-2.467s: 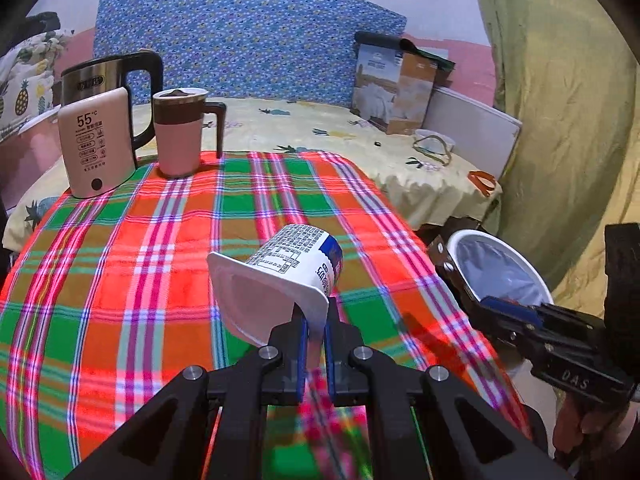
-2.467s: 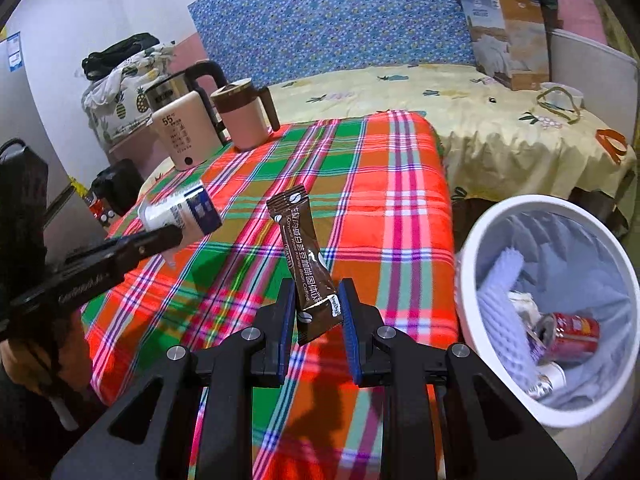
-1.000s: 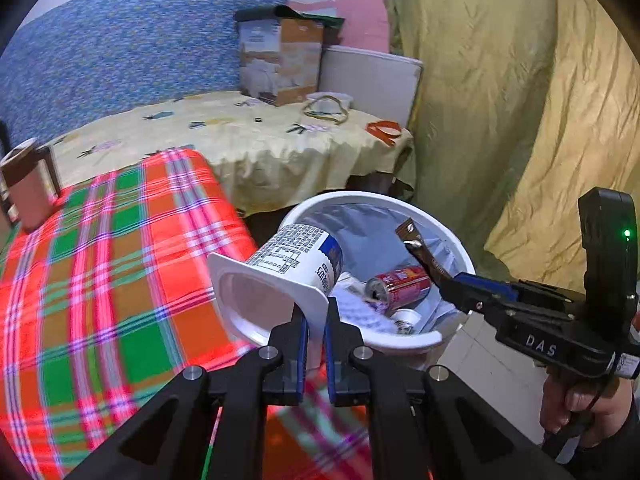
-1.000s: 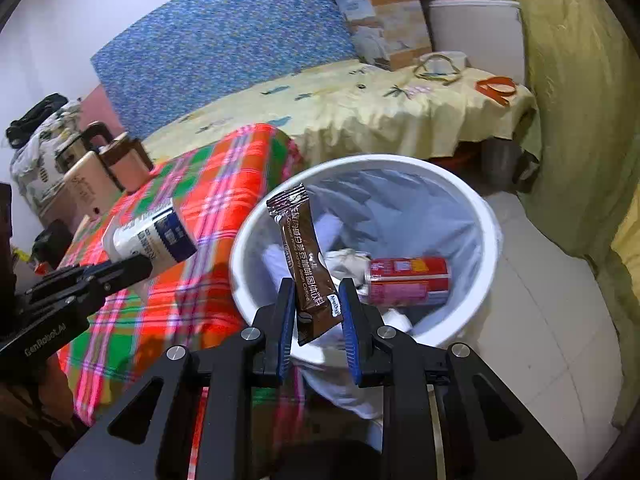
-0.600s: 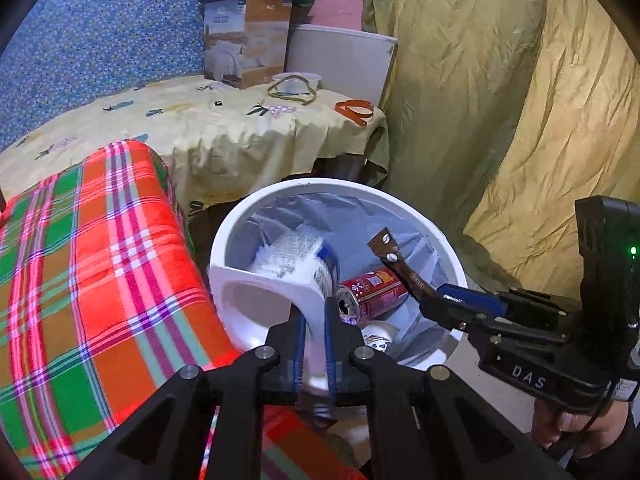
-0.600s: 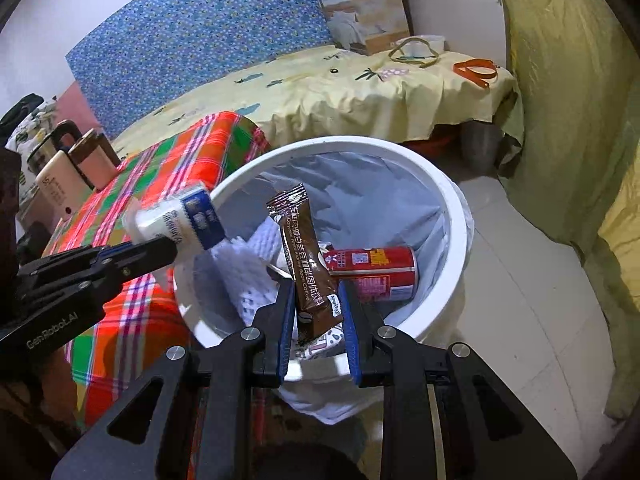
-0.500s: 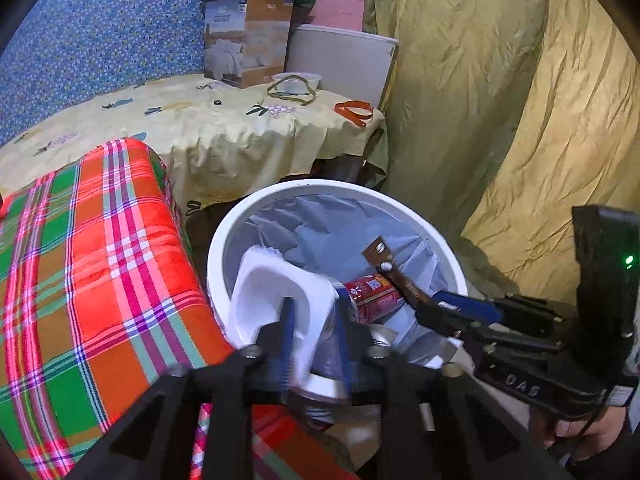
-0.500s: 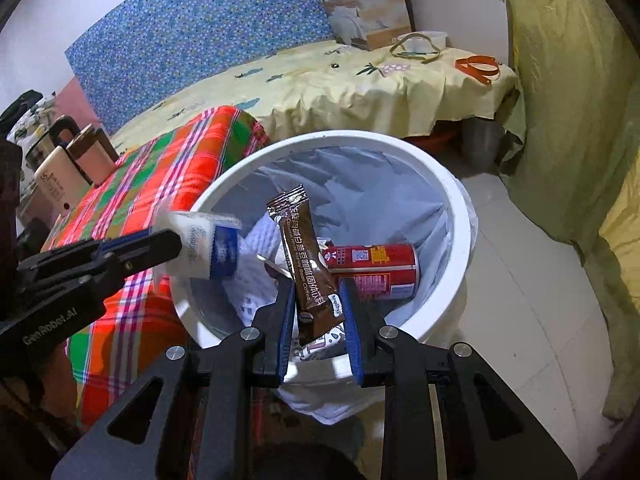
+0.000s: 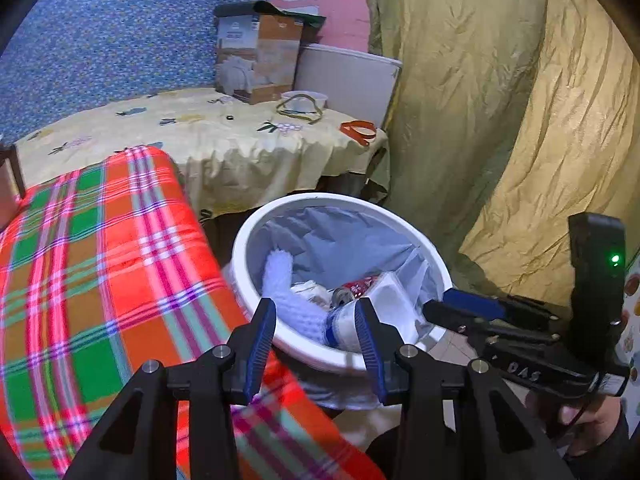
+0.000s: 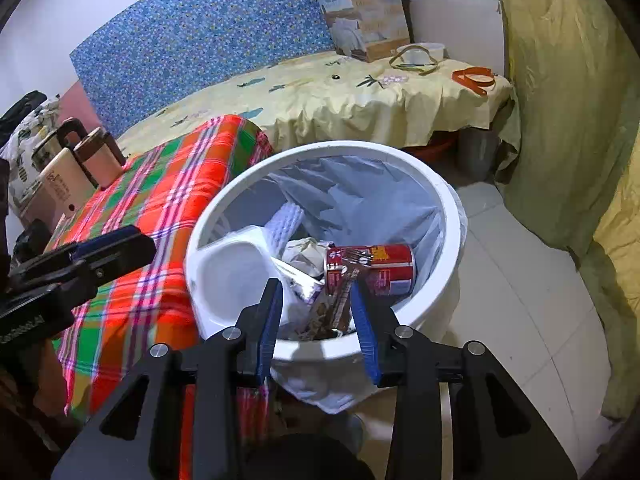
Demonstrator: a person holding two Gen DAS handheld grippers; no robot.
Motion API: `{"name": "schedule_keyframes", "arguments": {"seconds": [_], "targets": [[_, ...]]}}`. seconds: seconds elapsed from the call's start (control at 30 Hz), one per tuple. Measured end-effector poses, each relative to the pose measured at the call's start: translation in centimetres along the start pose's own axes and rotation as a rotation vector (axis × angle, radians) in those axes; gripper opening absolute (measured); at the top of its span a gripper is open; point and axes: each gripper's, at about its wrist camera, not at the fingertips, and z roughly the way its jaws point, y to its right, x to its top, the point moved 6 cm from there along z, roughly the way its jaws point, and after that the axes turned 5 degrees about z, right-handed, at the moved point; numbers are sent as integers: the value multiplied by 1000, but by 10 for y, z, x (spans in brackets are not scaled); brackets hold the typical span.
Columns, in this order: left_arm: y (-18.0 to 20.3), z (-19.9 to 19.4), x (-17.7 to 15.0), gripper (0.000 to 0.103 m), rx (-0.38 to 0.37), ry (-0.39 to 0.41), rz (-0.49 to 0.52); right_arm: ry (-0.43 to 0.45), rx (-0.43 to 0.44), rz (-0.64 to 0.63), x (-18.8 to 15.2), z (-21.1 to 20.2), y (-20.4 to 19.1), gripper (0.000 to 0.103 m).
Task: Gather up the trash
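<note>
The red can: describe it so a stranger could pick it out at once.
Find the white bin on the floor beside the plaid-covered table. Inside it, on the side away from the table, the red can lies on its side among the trash. It is the only red, cylindrical thing there; the yogurt cup and foam net beside it are white.
</note>
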Motion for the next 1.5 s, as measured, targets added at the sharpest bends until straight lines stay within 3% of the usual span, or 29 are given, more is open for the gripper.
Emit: {"name": "schedule_keyframes", "arguments": {"seconds": [0.47,1.07,1.5], "targets": [[0,-59,-37,41,67,39,-31,43,34,-47,-18,-32,-33,49],[-1,-121,-74,41,171,89,-82,85,54,-130,-44,-62,-75,51],[0,-135,-92,41,213,76,-97,103,70,-147,-56,-71,-87,51]]}}
